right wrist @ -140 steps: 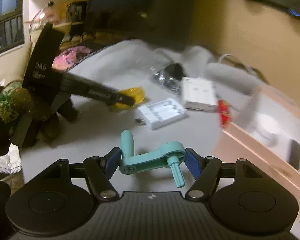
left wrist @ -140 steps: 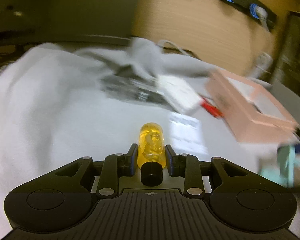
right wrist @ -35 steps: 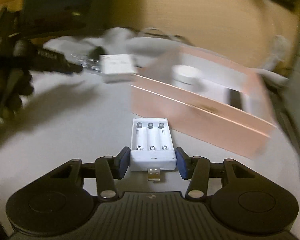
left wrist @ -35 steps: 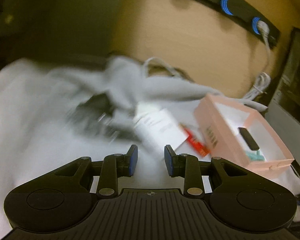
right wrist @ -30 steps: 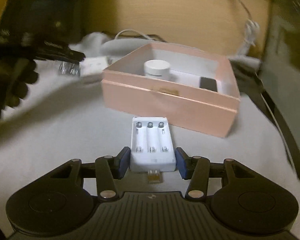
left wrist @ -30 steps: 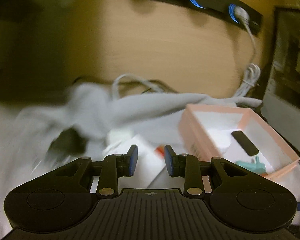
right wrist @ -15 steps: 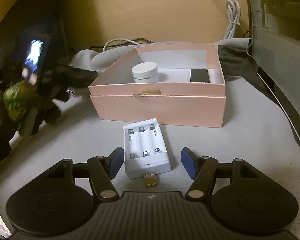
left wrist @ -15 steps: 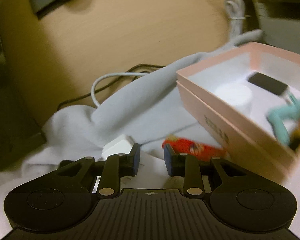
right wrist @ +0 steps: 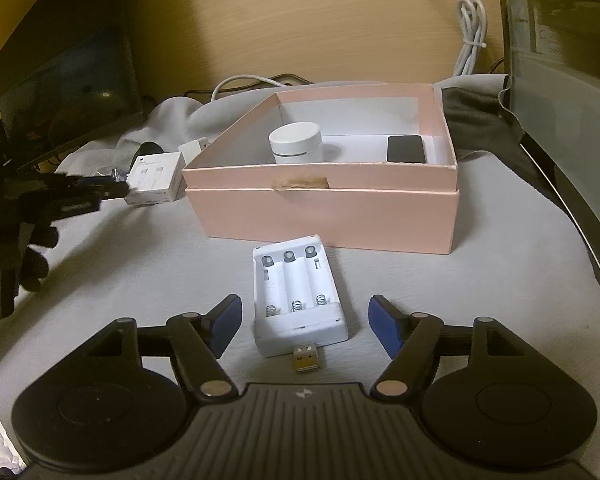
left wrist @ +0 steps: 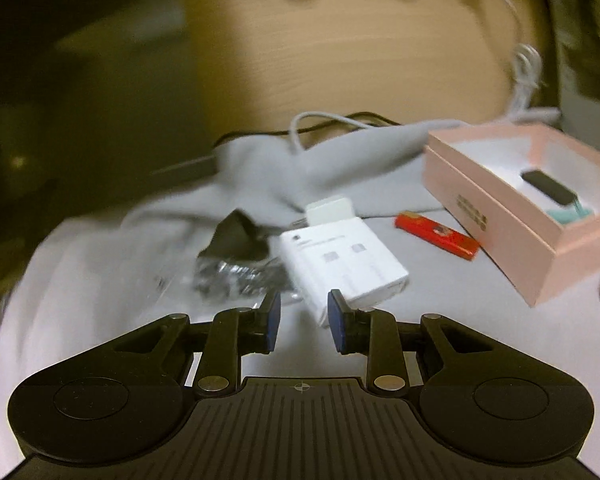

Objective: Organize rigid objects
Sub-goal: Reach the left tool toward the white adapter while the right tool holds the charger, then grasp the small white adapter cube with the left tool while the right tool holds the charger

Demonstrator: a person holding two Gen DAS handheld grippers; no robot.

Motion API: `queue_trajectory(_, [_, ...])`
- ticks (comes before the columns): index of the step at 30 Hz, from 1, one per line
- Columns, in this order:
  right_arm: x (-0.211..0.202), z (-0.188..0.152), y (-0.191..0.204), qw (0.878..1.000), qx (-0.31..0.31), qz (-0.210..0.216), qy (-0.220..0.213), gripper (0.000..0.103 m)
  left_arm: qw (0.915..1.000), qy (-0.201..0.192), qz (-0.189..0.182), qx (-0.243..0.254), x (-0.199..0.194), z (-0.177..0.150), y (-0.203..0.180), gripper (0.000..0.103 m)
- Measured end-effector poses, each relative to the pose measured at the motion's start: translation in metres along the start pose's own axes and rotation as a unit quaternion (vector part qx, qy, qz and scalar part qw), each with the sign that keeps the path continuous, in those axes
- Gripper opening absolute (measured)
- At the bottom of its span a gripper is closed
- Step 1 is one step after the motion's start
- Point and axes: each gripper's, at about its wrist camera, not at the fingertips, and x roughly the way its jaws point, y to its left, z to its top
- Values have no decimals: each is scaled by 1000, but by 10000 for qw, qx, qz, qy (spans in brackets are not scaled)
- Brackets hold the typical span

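Battery charger (right wrist: 298,294) lay flat on the grey cloth (right wrist: 480,280), just before the pink box (right wrist: 332,212), between the right gripper's (right wrist: 304,322) opening jaws, untouched. Left gripper (left wrist: 303,322) hovered empty, slightly parted, near a white carton (left wrist: 342,262).

I saw a grey cloth (right wrist: 500,240) covering the desk, a coiled white cable (right wrist: 471,36) hanging on the wood wall (right wrist: 340,32), and a dark monitor (right wrist: 68,64) standing at left.
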Motion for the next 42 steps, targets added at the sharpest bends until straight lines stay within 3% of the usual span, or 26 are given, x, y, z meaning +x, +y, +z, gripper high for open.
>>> queue_trajectory(4, [0, 0, 1, 10000, 1, -7, 0, 72, 9990, -80, 84, -436, 5, 13, 1, 31])
queue_trajectory(6, [0, 0, 0, 10000, 14, -22, -8, 72, 9971, 28, 277, -713, 15, 21, 0, 31])
queue_trajectory(8, [0, 0, -1, 10000, 50, -60, -28, 72, 9957, 133, 241, -889, 23, 21, -3, 31])
queue_trajectory(17, [-1, -2, -5, 9999, 117, -18, -45, 75, 9976, -108, 300, -610, 49, 29, -23, 39])
queue_trajectory(23, [0, -2, -5, 9999, 155, 22, -51, 76, 9949, -79, 61, -1002, 47, 30, -14, 40])
queue_trajectory(29, [-1, -2, -7, 9997, 230, 77, -71, 76, 9849, 59, -71, -1731, 42, 23, 2, 42])
queue_trajectory(34, [0, -2, -6, 9997, 236, 79, -71, 77, 9811, 186, -310, -1903, 41, 19, 10, 43])
queue_trajectory(38, [-1, -2, -6, 9996, 246, 73, -74, 77, 9871, 148, -477, -1519, 40, 22, -5, 43])
queue_trajectory(42, [0, -2, -6, 9997, 239, 79, -71, 77, 9897, 123, -1011, -1007, 40, 24, -31, 40])
